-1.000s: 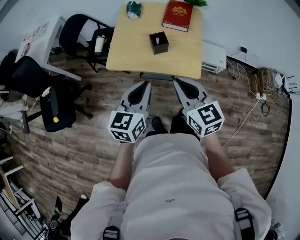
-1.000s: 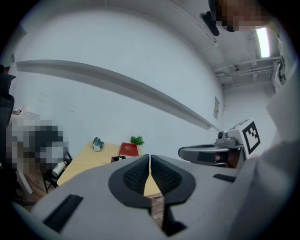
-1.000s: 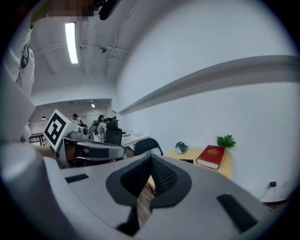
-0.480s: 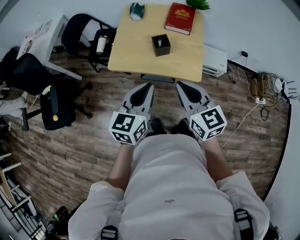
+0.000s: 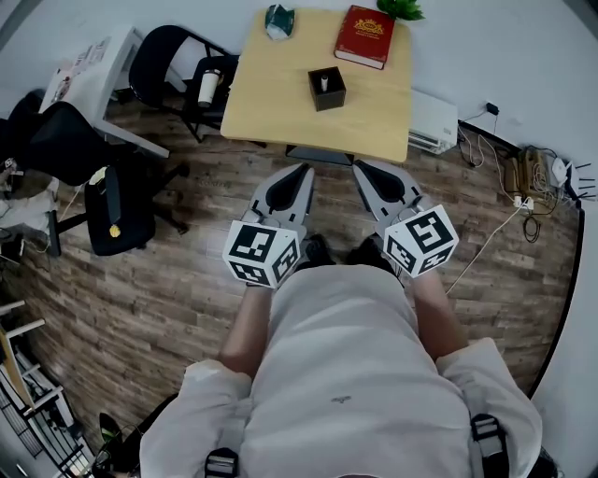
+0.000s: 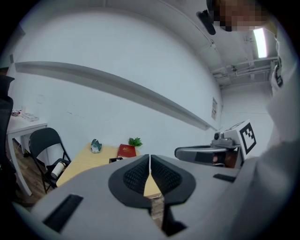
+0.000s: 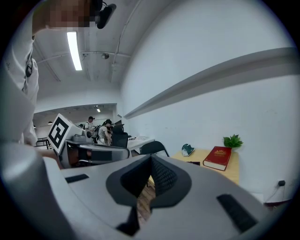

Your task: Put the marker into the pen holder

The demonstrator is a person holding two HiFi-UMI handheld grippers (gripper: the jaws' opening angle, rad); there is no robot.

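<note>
The black square pen holder stands in the middle of the light wooden table. A small white stick, seemingly the marker, rises from inside it. My left gripper and right gripper are held side by side over the wood floor, short of the table's near edge. Both are shut with nothing between the jaws. In the left gripper view the jaws meet in a thin line, and so do those in the right gripper view. The holder shows only as a small dark shape far ahead.
A red book, a green object and a plant sit at the table's far side. Black chairs and a white desk stand to the left. Cables lie at the right wall.
The head view has drifted slightly, so the table sits a little further right in the picture. Both grippers keep their pose and stay shut.
</note>
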